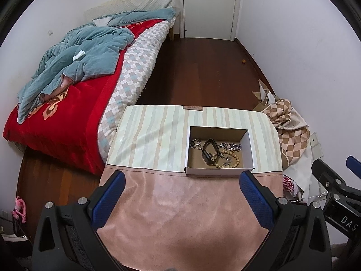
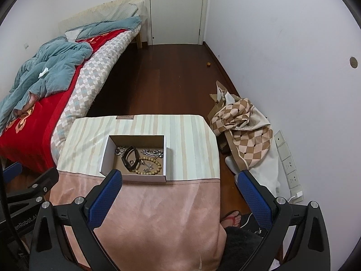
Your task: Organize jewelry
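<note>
A small open cardboard box sits on the cloth-covered table. Inside lie a black watch, a wooden bead bracelet, a silver chain and another silver piece. My left gripper is open and empty, held above the pink cloth just before the box. My right gripper is open and empty, its left finger near the box's front left corner.
A bed with a red blanket and blue duvet stands left of the table. A checked cloth pile lies on the wooden floor to the right by the wall. A white door is at the far end. A sandalled foot shows below the table edge.
</note>
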Demonstrator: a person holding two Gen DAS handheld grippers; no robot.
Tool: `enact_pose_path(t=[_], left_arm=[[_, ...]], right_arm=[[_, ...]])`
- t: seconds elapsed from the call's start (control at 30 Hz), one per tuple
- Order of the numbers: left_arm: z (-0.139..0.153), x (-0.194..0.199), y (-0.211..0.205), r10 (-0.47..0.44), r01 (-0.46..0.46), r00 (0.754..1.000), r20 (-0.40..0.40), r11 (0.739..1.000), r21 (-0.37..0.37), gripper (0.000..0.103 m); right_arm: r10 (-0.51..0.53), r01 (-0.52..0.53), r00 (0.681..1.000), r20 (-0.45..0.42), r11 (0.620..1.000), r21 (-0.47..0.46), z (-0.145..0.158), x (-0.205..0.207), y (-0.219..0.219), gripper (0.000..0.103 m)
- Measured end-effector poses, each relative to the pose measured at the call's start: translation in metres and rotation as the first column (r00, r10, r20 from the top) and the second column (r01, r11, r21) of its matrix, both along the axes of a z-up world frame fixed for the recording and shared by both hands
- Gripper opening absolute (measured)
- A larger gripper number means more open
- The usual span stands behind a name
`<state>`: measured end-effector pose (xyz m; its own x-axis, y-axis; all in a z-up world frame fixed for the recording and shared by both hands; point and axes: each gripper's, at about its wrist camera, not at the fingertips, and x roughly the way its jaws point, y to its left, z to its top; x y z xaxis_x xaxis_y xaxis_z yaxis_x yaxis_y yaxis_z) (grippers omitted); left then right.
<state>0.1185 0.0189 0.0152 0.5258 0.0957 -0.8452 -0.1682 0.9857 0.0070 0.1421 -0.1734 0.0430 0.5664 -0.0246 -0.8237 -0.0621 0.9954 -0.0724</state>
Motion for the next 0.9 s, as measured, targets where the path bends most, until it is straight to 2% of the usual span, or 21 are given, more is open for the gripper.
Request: enact_pose_path(t=[0.9], left_arm=[[-0.0072, -0.0057, 0.0043, 0.003, -0.003, 1.0, -0.004, 1.0, 0.01, 0.103]], right_arm=[[0.012, -0.012, 1.0, -0.022, 1.0, -0.003, -0.0065, -0.0025, 0.0002, 0.103]])
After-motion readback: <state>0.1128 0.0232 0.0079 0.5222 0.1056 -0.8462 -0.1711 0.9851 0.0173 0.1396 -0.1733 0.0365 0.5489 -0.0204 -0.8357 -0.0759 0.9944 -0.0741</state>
